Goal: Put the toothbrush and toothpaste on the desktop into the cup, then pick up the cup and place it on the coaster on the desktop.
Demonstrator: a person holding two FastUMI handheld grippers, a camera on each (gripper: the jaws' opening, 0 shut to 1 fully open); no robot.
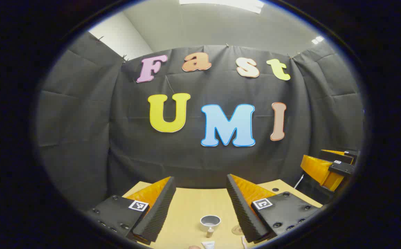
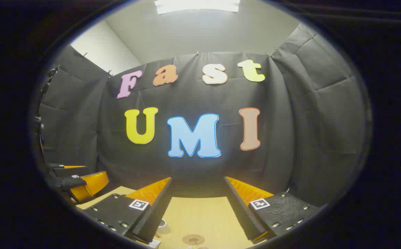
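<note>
In the left gripper view my left gripper [image 1: 199, 178] hovers open high above the wooden desktop [image 1: 193, 204], nothing between its fingers. Far below it stands a small grey cup [image 1: 210, 221], upright and seen from above. A white toothpaste tube [image 1: 208, 244] lies just nearer than the cup, its cap end toward it. The round brown coaster [image 1: 236, 229] peeks out beside the right finger, with a white toothbrush tip [image 1: 244, 241] below it. In the right gripper view my right gripper [image 2: 198, 179] is open and empty over the coaster [image 2: 193, 239]; the cup [image 2: 161, 223] is half hidden behind the left finger.
The right gripper [image 1: 328, 167] appears at the right edge of the left gripper view, and the left gripper [image 2: 79, 183] at the left edge of the right gripper view. The black cloth wall closes off the desk's far edge [image 2: 200, 197]. A small hole [image 1: 275, 189] marks the desktop.
</note>
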